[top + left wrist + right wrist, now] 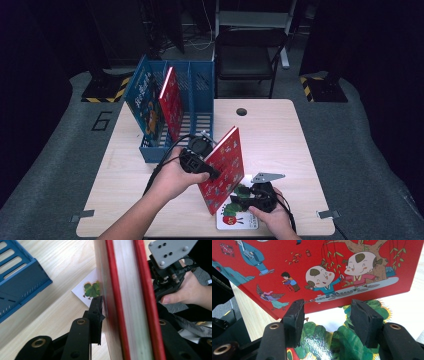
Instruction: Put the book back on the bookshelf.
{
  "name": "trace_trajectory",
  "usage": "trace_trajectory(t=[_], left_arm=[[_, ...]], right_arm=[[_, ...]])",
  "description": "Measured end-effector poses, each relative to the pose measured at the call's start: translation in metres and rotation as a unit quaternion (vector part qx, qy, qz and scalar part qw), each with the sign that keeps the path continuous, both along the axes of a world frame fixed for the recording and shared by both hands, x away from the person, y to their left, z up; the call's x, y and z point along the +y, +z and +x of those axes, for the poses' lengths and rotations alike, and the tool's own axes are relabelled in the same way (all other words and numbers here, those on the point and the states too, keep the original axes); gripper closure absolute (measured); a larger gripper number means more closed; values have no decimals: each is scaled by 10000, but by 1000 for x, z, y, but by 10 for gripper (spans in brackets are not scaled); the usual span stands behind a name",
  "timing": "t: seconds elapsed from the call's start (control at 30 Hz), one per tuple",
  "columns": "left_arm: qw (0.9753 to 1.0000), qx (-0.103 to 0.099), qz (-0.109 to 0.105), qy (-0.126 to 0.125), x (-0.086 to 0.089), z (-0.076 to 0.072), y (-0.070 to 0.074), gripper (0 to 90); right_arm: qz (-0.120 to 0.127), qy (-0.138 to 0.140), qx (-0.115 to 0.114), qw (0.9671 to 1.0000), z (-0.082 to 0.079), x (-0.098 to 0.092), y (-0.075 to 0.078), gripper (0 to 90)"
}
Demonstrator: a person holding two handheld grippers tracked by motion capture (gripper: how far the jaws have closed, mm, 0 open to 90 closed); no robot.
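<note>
The left hand-held gripper [212,172] clamps a glossy red hardcover book [225,167] upright; the right hand-held gripper [239,196] gapes over a white picture book [240,220].

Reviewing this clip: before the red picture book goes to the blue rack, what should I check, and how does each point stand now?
1. Left gripper shut on the red hardcover picture book: ok.
2. Book lifted off the white caterpillar book lying flat: cannot tell; its lower edge is close.
3. Right gripper open, holding nothing: ok.
4. Free slot in the blue plastic file rack: ok, right compartment.
5. Path to the rack over the wooden table: ok.
</note>
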State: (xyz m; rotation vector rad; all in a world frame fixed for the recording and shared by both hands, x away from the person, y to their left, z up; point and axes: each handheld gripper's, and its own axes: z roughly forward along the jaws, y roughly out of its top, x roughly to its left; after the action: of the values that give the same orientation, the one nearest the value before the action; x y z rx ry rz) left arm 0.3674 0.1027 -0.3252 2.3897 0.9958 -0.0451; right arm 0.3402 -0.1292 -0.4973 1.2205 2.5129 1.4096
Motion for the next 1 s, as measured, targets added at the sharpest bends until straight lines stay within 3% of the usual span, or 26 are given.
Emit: trace_trajectory(t=[0.13, 0.23, 0.3, 0.53, 1.0], left_arm=[[10000, -79, 35, 28, -1, 0, 0, 662], [9999, 40, -85, 129, -1, -2, 0, 656], [9999, 11, -43, 150, -1, -1, 0, 660], [9994, -100, 22, 344, 1, -2, -1, 746], [9996, 35, -52, 262, 3, 8, -1, 784]], right_arm=[[-8, 12, -16, 10000, 0, 0, 0, 449], [-16, 17, -12, 10000, -1, 1, 0, 449], [-10, 10, 2, 10000, -1, 1, 0, 449], [-30, 32, -2, 10000, -2, 2, -1, 449], [-120, 63, -65, 9999, -3, 5, -2, 449]])
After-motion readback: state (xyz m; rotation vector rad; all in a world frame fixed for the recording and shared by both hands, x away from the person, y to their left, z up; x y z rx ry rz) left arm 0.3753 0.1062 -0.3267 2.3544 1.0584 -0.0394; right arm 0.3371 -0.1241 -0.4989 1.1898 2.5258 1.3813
